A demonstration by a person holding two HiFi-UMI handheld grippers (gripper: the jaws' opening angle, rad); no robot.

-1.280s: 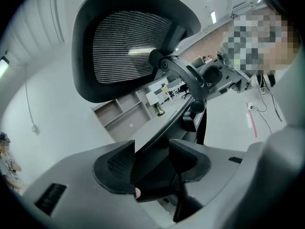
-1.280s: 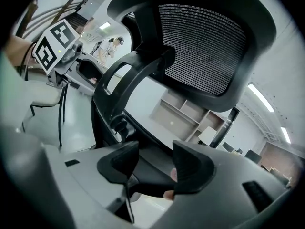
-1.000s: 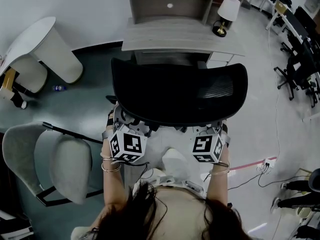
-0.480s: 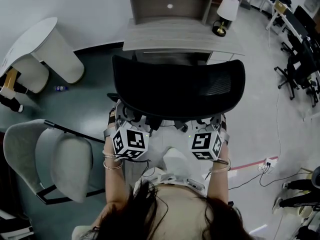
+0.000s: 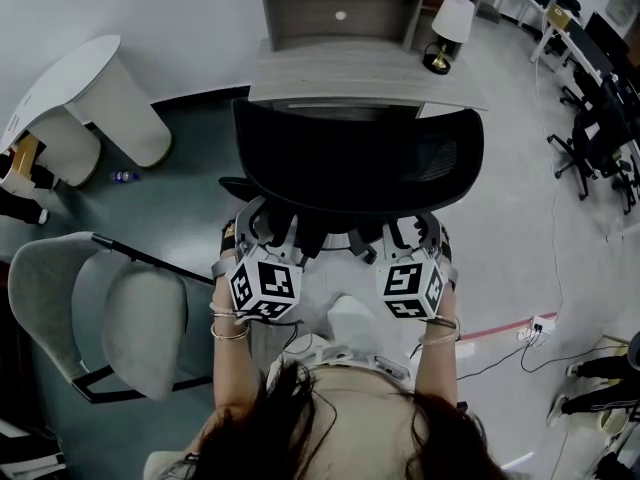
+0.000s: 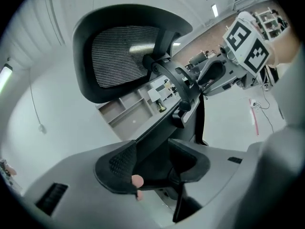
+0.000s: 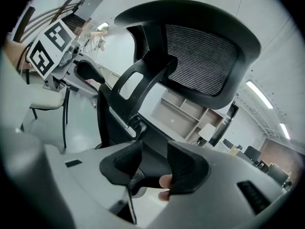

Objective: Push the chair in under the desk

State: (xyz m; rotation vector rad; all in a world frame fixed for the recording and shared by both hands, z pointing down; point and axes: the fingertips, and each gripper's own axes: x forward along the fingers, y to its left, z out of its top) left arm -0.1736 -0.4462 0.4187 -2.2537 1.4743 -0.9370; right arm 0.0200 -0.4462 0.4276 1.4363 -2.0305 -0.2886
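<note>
**Both grippers clamped low on the chair, its back up against the desk**

The left gripper [image 6: 152, 163] has its 2 jaws partly spread and pinching a dark bar of the chair [image 5: 355, 168] frame, which fills the gap between them. The right gripper [image 7: 155, 163] pinches the same dark frame in the same way, just beside the left one. Both marker cubes [image 5: 263, 286] sit level, close to the person's body.

Directly above and ahead of the jaws rises the chair's black mesh back, which hides the seat in the head view. The back's far edge overlaps the near edge of the desk [image 5: 370, 73] just beyond it.

Farther ahead, a shelf unit [image 5: 340, 3] stands on the desk. What its open compartments hold cannot be made out, apart from 1 small pale round spot in the lower one. A lamp [image 5: 452, 23] stands on the desk ahead of the right gripper.

Well out to the left gripper's side are a grey chair [image 5: 140, 318] and, farther off, a white table [image 5: 90, 93].
</note>
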